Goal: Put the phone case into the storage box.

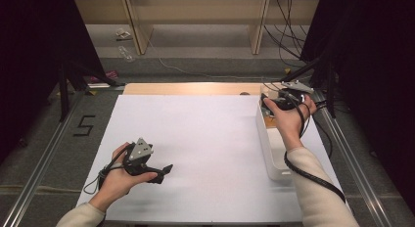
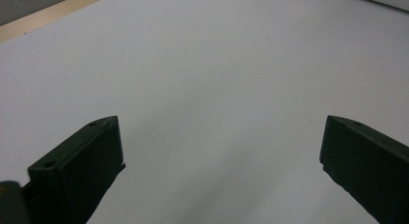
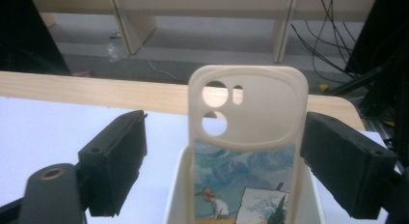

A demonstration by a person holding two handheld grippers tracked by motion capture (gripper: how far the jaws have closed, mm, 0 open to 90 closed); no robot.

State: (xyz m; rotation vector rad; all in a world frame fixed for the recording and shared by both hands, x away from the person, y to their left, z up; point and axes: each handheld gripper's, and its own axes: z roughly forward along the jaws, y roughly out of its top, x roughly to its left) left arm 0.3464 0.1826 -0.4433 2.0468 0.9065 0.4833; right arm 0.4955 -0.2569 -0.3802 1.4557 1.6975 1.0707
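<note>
Nearest to us in the high view, our left hand (image 1: pixel 117 180) holds the left gripper (image 1: pixel 161 174) low over the white sheet (image 1: pixel 205 153) that covers the table, near its front left part. In the left gripper view its two black jaws stand wide apart with nothing but bare white sheet between them.

Farther off, at the right side of the sheet, a long white bin (image 1: pixel 270 153) lies with its length running away from us. Our right hand (image 1: pixel 288 119) reaches over its far end, holding the right gripper (image 1: pixel 274 101) there, a cable (image 1: pixel 308 175) trailing back along the sleeve.

In the right gripper view, a phone case (image 3: pixel 247 137) stands upright in the bin (image 3: pixel 176 195), between the jaws. It is cream-coloured at the top with round camera cut-outs, and has a painted picture of blue mountains and a figure lower down. The right jaw lies at or just beside the case's edge; the left jaw stands clear of it with a gap. So the jaws are apart and do not clamp the case.

Beyond the table edge (image 1: pixel 191 88) we see a wooden shelf frame (image 1: pixel 195 16) and loose cables on the floor.
</note>
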